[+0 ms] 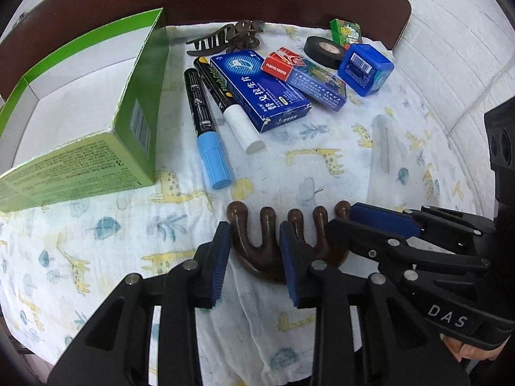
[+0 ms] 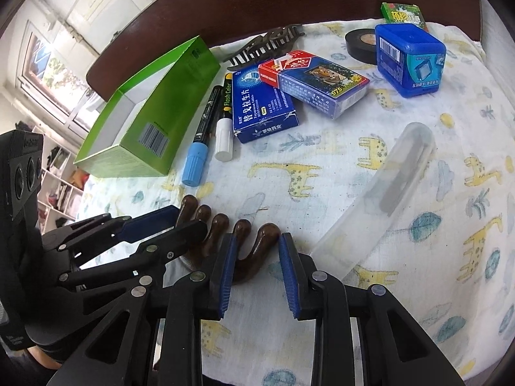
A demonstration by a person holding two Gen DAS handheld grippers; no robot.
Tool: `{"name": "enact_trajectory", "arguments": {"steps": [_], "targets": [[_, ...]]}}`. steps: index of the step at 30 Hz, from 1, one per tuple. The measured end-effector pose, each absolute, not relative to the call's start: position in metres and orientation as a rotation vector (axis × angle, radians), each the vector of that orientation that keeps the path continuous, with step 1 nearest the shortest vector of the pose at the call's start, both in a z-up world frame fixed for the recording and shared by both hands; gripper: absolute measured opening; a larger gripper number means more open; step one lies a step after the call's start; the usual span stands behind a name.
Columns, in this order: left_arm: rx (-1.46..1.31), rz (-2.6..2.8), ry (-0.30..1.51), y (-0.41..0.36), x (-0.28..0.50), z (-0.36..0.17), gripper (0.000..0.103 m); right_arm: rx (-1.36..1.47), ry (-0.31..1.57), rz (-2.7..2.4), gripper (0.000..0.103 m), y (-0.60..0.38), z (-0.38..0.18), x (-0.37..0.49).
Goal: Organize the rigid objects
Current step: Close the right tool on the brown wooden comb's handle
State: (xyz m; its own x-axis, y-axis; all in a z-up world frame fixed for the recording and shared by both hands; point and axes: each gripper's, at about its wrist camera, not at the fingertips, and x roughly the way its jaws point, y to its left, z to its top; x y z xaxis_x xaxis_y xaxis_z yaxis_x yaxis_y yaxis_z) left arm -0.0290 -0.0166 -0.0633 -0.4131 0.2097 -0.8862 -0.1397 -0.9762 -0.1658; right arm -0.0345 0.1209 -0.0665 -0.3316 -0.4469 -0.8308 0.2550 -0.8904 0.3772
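Note:
A brown wooden comb with thick round teeth (image 1: 267, 244) lies on the giraffe-print cloth (image 1: 128, 241), close in front of both grippers. My left gripper (image 1: 256, 239) straddles its left teeth, jaws closed against them. My right gripper (image 2: 257, 247) straddles the comb's right end (image 2: 257, 244), jaws likewise against it. In the left wrist view the right gripper (image 1: 351, 222) reaches in from the right. An open green box (image 1: 96, 109) stands at the left, seemingly empty.
Beyond the comb lie two markers (image 1: 206, 128), a blue medicine box (image 1: 260, 90), a card pack (image 1: 309, 77), a blue cube box (image 1: 365, 69), black tape (image 1: 325, 50), a small green box (image 1: 346, 32), a hair claw (image 1: 225, 38) and a translucent case (image 2: 379, 193).

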Motion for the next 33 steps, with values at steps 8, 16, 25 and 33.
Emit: {"name": "enact_trajectory", "arguments": {"steps": [8, 16, 25, 33], "targets": [[-1.546, 2.502, -0.056, -0.012, -0.024, -0.065, 0.027, 1.5, -0.227, -2.239, 0.032, 0.12, -0.065, -0.031], [-1.501, 2.538, -0.025, -0.012, -0.018, -0.056, 0.027, 1.478, -0.27, -2.236, 0.032, 0.12, -0.064, -0.027], [-1.528, 2.497, -0.1, -0.017, -0.016, -0.063, 0.03, 1.41, -0.154, -2.303, 0.032, 0.112, -0.047, -0.024], [-1.552, 2.499, -0.15, -0.025, -0.008, -0.062, 0.032, 1.49, -0.234, -2.281, 0.032, 0.127, -0.056, -0.021]]}}
